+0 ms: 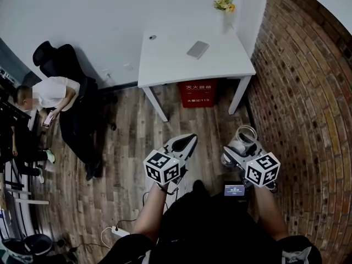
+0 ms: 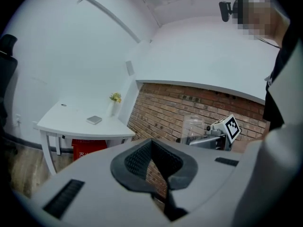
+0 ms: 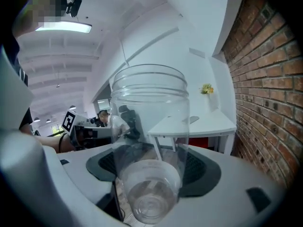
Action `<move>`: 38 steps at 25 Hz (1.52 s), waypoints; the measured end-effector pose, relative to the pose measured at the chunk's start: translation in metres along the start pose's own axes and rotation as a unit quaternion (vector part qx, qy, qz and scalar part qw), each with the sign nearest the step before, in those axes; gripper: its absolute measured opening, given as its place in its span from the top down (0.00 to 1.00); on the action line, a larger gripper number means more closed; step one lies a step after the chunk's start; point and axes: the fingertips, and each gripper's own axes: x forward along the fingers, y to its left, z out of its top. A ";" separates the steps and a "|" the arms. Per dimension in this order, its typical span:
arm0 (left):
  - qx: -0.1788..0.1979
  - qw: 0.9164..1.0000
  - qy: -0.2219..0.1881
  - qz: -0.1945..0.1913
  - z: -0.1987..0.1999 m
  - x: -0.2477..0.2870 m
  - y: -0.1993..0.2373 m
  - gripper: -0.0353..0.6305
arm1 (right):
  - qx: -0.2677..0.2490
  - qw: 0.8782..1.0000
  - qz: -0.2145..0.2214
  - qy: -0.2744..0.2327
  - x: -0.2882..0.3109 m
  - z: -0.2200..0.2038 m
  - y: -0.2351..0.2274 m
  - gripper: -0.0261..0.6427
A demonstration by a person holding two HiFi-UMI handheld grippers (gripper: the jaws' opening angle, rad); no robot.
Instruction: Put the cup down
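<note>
Cup (image 3: 150, 145) bottom shows only in right gripper view.

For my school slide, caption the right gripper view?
The right gripper holds a clear cup, facing a white table beside a brick wall.

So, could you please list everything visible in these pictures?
table: one, white, against the far wall
flat object: one, grey, on the table
flowers: one bunch, yellow, table's corner by the brick wall
box: one, red, under the table
chair: one, black, left of the table
seated person: one, white top, left edge
power strip: one, white, on the floor
cup: one, clear, in the right gripper
left gripper: one, white, shut, empty
right gripper: one, white, shut on the cup
</note>
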 end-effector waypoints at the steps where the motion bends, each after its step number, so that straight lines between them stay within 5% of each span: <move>1: -0.003 1.000 0.000 -0.003 0.001 0.003 0.005 0.94 | -0.002 1.000 -0.001 0.004 0.006 0.001 -0.002 0.43; 17: -0.012 1.000 0.006 -0.005 0.017 0.069 0.080 0.94 | 0.005 1.000 0.020 0.011 0.102 0.030 -0.062 0.43; 27: -0.003 1.000 0.010 0.024 0.076 0.160 0.170 0.94 | 0.008 0.999 0.050 0.006 0.202 0.094 -0.155 0.43; 32: 0.036 0.998 0.027 0.049 0.111 0.217 0.221 0.94 | 0.005 0.998 0.059 0.010 0.249 0.133 -0.209 0.43; 38: 0.027 0.997 0.015 0.066 0.146 0.272 0.271 0.94 | 0.002 0.997 0.075 0.018 0.300 0.169 -0.264 0.43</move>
